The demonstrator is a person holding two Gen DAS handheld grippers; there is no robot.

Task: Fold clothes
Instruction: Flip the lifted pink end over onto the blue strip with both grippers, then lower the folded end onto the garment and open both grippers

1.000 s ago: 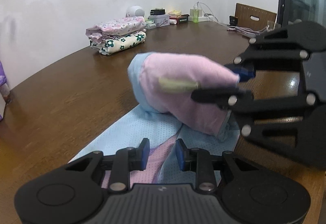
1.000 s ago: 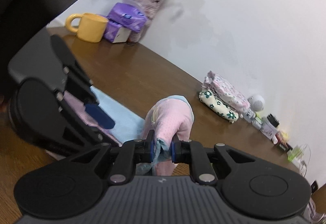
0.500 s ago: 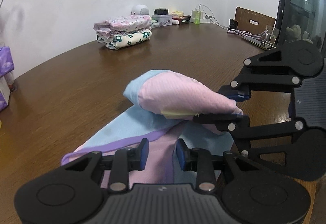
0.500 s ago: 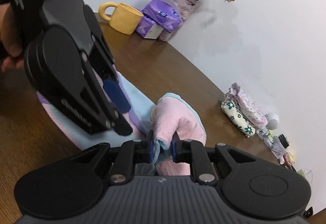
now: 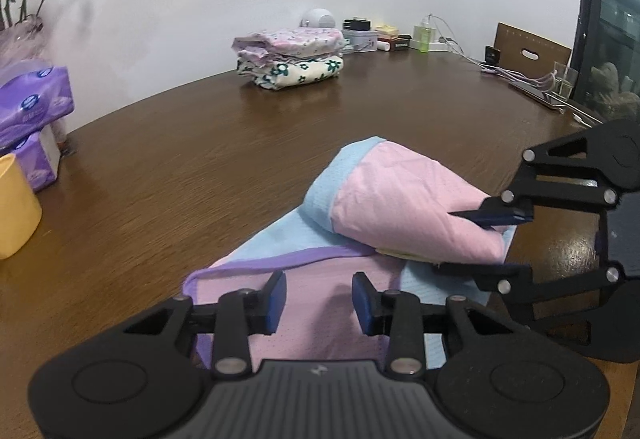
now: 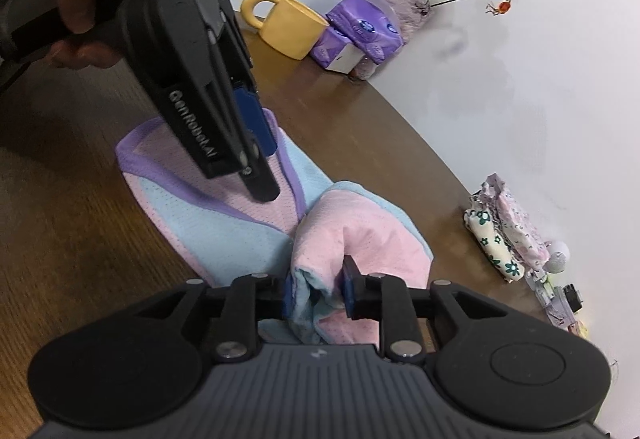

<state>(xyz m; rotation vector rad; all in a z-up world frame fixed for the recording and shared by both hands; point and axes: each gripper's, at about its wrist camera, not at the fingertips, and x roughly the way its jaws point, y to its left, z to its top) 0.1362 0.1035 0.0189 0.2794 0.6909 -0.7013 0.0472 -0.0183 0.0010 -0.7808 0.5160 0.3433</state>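
A pink and light-blue garment with purple trim [image 5: 320,279] lies on the brown table [image 5: 200,167]. Its far part is folded over into a pink bundle [image 5: 408,211]. My left gripper [image 5: 319,302] is open and empty, just above the flat pink part near the purple hem. In the right wrist view it [image 6: 262,167] hovers over the flat part [image 6: 208,215]. My right gripper [image 6: 318,293] has its jaws parted around the edge of the folded bundle [image 6: 360,235]; it also shows in the left wrist view [image 5: 484,243] at the bundle's right end.
Two folded floral garments [image 5: 292,59] are stacked at the table's far side, with small bottles and boxes [image 5: 384,35] behind them. A yellow mug [image 6: 288,25], purple tissue packs [image 6: 360,35] and a vase of dried roses [image 6: 408,3] stand at the left end. Cables [image 5: 520,79] lie far right.
The right gripper lowered the folded bundle onto the garment and its jaws have opened from a tight pinch. The left gripper drew back toward the near hem.
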